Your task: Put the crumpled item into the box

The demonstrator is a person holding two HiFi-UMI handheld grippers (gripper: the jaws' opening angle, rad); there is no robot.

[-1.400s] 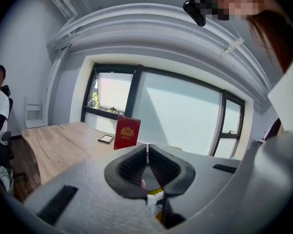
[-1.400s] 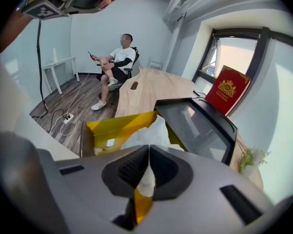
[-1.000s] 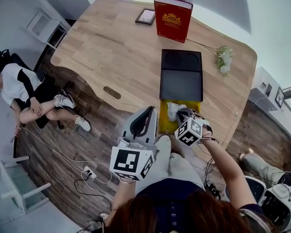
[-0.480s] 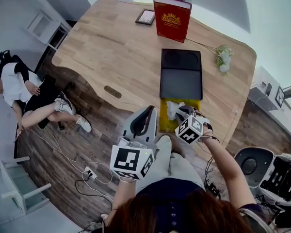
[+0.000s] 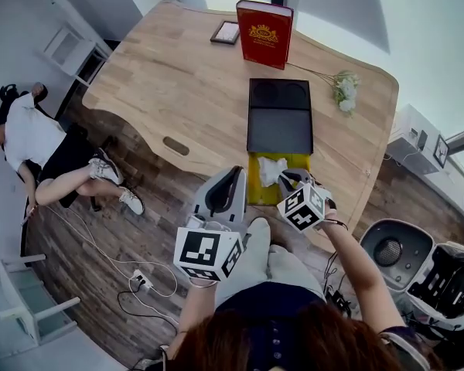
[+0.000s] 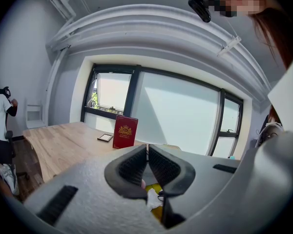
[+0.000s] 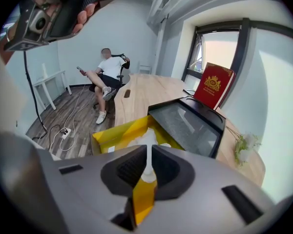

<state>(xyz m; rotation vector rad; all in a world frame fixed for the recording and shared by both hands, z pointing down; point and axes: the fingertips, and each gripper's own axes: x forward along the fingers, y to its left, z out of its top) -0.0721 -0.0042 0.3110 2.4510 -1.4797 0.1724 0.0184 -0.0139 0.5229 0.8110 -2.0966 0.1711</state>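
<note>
A white crumpled item point(image 5: 269, 168) lies in the open yellow box point(image 5: 257, 194) at the table's near edge. My right gripper point(image 5: 291, 178) hangs over the box's near right part. In the right gripper view its jaws point(image 7: 149, 152) are shut with a strip of the crumpled item point(image 7: 147, 138) pinched between them, above the yellow box point(image 7: 112, 135). My left gripper point(image 5: 232, 178) is held off the table, left of the box. Its jaws point(image 6: 147, 147) are shut with nothing between them. The crumpled item point(image 6: 151, 199) shows just beneath them.
A black lid point(image 5: 280, 118) lies beyond the box. Farther back stand a red book point(image 5: 263, 33) and a small picture frame point(image 5: 226, 32); white flowers point(image 5: 344, 91) lie at the right. A person point(image 5: 39, 141) sits at the left. Cables point(image 5: 139, 280) cross the floor.
The grippers have barely moved; the right one stays at the box with the crumpled item. The seated person has leaned back, and the view has shifted a little.
</note>
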